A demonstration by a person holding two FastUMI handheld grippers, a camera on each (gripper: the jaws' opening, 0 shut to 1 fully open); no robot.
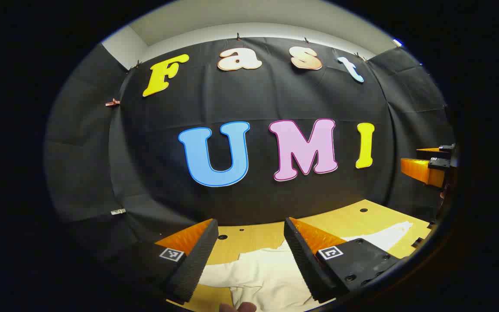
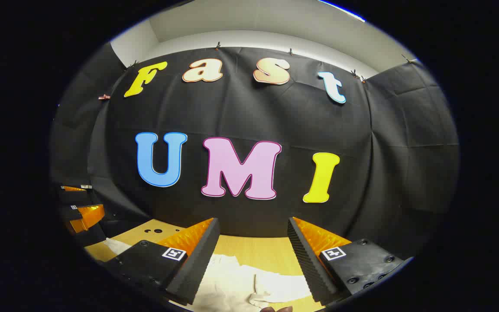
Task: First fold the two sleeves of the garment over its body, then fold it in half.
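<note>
Below the spread left gripper (image 1: 249, 260), a cream cotton garment (image 1: 267, 273) is seen flat on the pale wooden table (image 1: 340, 221), one sleeve (image 1: 383, 236) stretched toward two o'clock. Nothing is pinched by the spread right gripper (image 2: 251, 260); folds are shown beneath it.

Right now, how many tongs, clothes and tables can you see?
Tongs: 2, the left tongs and the right tongs, both open
White garment: 1
Wooden table: 1
Total: 4
</note>
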